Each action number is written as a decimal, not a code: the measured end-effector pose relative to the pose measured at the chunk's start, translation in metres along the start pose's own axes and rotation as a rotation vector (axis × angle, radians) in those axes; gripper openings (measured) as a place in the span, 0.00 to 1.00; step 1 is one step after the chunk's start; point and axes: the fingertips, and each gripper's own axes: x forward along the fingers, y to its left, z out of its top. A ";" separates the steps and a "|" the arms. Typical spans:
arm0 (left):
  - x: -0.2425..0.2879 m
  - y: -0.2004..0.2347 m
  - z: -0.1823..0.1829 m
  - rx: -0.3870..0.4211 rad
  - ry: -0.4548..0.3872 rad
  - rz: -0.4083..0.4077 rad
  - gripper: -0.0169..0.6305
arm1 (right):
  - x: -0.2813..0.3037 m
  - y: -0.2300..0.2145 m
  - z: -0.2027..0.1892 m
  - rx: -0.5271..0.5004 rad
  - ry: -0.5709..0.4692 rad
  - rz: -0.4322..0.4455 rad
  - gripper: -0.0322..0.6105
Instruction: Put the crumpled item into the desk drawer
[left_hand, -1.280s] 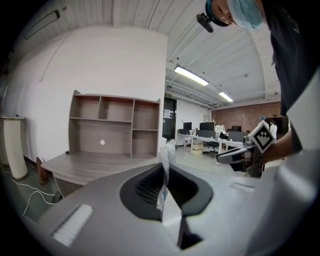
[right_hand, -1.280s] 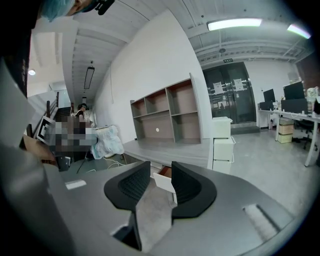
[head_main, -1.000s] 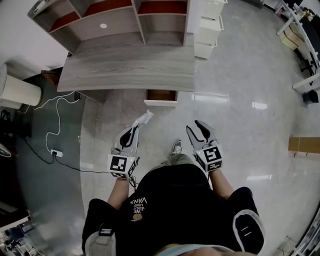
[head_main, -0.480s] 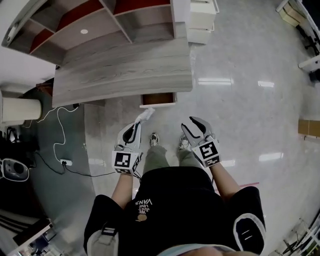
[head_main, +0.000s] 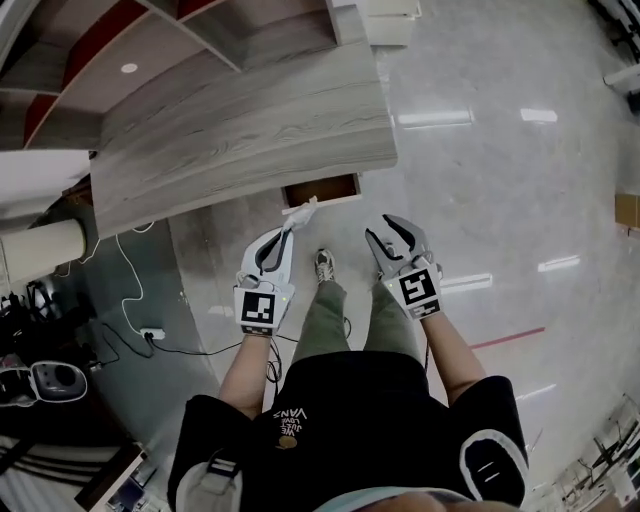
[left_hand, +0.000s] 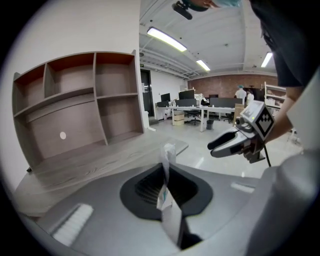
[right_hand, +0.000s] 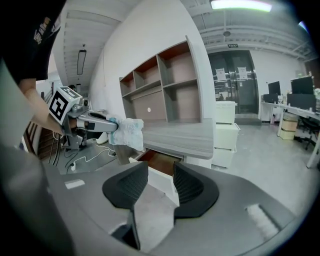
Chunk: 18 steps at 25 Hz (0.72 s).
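Note:
The crumpled white item (head_main: 300, 213) sticks out of my left gripper (head_main: 286, 232), whose jaws are shut on it. It hangs just in front of the open desk drawer (head_main: 324, 188), which has a brown inside and a white front, under the grey wooden desk (head_main: 240, 130). In the left gripper view the item (left_hand: 167, 159) stands pinched between the pads. My right gripper (head_main: 385, 236) is open and holds nothing, level with the left one and to its right. The right gripper view shows the item (right_hand: 127, 132), the left gripper (right_hand: 95, 123) and the drawer (right_hand: 161, 162) past the open jaws.
A shelf unit (head_main: 130, 45) stands on the desk's far side. White drawer cabinets (right_hand: 223, 134) stand right of the desk. A cable and power strip (head_main: 150, 333) lie on the floor at the left. The person's legs and shoe (head_main: 324, 266) are between the grippers.
Both grippers have come down and closer to the desk and its open drawer. The left one still grips the crumpled item; the right one stays open.

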 end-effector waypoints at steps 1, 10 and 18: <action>0.003 0.002 -0.002 0.003 0.010 -0.009 0.12 | 0.006 0.000 -0.003 0.002 0.002 -0.003 0.26; 0.028 0.006 -0.033 0.160 0.066 -0.016 0.12 | 0.042 -0.018 -0.035 -0.030 0.008 -0.010 0.32; 0.046 0.006 -0.042 0.272 0.108 0.006 0.12 | 0.076 -0.020 -0.074 -0.036 0.016 0.026 0.38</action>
